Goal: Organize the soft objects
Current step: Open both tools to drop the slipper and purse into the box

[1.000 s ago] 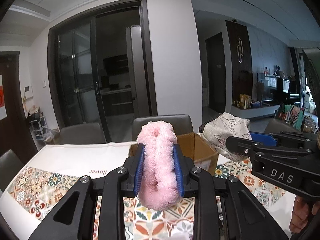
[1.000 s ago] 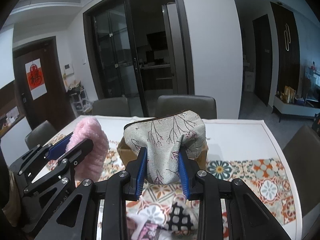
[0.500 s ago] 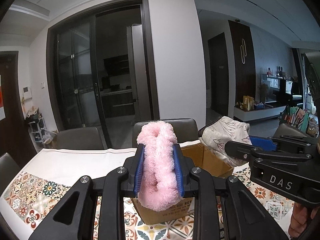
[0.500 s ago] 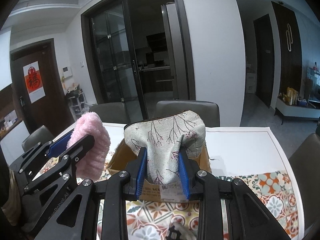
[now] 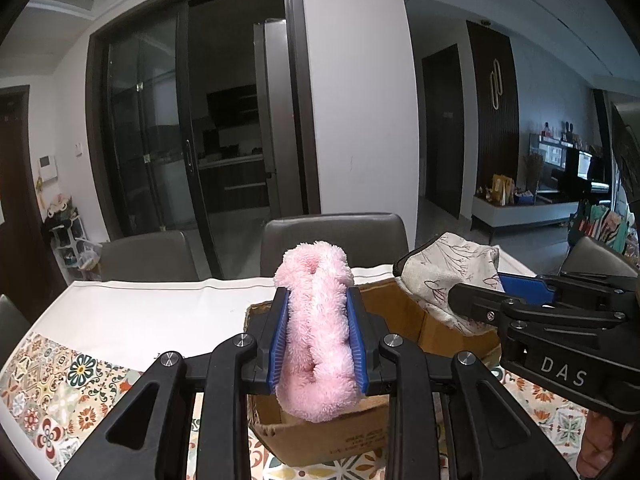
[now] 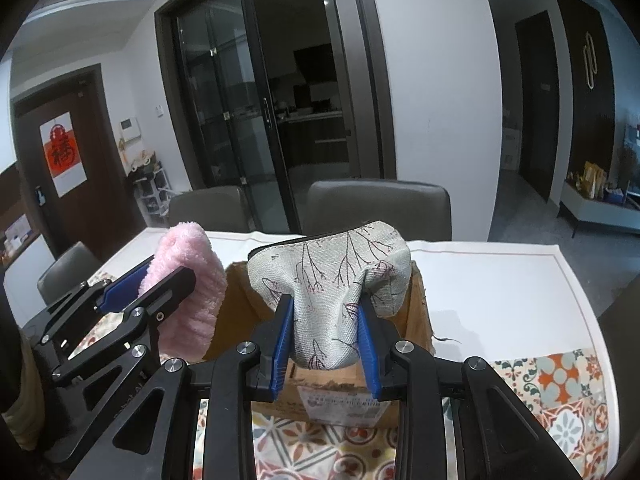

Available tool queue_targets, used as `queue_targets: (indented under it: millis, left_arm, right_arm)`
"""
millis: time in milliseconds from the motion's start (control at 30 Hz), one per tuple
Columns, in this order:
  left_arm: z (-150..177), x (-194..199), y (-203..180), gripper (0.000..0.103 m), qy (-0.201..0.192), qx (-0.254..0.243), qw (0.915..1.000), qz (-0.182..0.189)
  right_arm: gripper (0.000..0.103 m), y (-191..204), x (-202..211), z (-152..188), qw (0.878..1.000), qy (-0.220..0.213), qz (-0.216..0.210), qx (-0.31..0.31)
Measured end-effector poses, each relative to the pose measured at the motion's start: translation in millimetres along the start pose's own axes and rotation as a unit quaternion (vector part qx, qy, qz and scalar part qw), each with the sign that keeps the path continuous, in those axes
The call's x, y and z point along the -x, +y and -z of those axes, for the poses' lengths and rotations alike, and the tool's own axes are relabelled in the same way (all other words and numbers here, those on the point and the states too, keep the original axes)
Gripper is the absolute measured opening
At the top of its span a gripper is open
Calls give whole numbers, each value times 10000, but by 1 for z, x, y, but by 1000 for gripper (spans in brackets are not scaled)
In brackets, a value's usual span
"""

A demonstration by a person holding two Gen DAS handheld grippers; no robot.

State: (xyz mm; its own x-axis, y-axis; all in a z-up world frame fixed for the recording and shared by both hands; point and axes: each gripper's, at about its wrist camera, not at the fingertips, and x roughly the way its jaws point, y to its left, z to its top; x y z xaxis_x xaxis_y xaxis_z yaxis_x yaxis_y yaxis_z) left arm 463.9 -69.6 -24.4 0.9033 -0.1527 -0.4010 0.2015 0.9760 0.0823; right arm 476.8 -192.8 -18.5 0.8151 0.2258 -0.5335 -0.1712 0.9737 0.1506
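My left gripper (image 5: 318,300) is shut on a fluffy pink plush piece (image 5: 316,332) and holds it above the near left part of an open cardboard box (image 5: 400,308). My right gripper (image 6: 326,308) is shut on a grey fabric pouch (image 6: 332,276) printed with branches and holds it over the same box (image 6: 418,312). In the left wrist view the pouch (image 5: 448,280) and right gripper (image 5: 520,300) hang over the box's right side. In the right wrist view the pink plush (image 6: 188,280) and left gripper (image 6: 140,284) are at the box's left.
The box stands on a table with a white and patterned tile cloth (image 5: 140,312). Grey chairs (image 5: 336,236) line the far edge, before dark glass doors (image 5: 192,152). Another chair (image 6: 64,268) stands at the left end.
Both grippers have moved forward with their loads; the box is nearer and now lies under the pink plush and the pouch.
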Motion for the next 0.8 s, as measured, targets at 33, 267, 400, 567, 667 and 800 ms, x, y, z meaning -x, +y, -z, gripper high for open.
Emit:
queue_targets:
  millis: [33, 267, 400, 567, 667, 800]
  left_arm:
    - [1, -5, -1, 28, 39, -1, 10000, -2]
    - [9, -36, 2, 28, 354, 23, 9994, 46]
    - [14, -50, 2, 30, 526, 21, 9986, 50]
    - [18, -58, 4, 38, 644, 29, 9979, 110]
    - [18, -58, 6, 48, 626, 27, 9980, 94]
    - [17, -57, 11, 56, 654, 95, 9978, 86]
  right_arm:
    - [32, -2, -6, 0, 10000, 33, -2, -12]
    - [32, -11, -34, 6, 9996, 286, 19, 4]
    - [32, -12, -45, 10, 9991, 399, 65, 97]
    - [35, -13, -56, 14, 9984, 555, 47, 115]
    - [42, -15, -59, 16, 9982, 590, 36, 122]
    - [51, -15, -60, 13, 9984, 533, 135, 136]
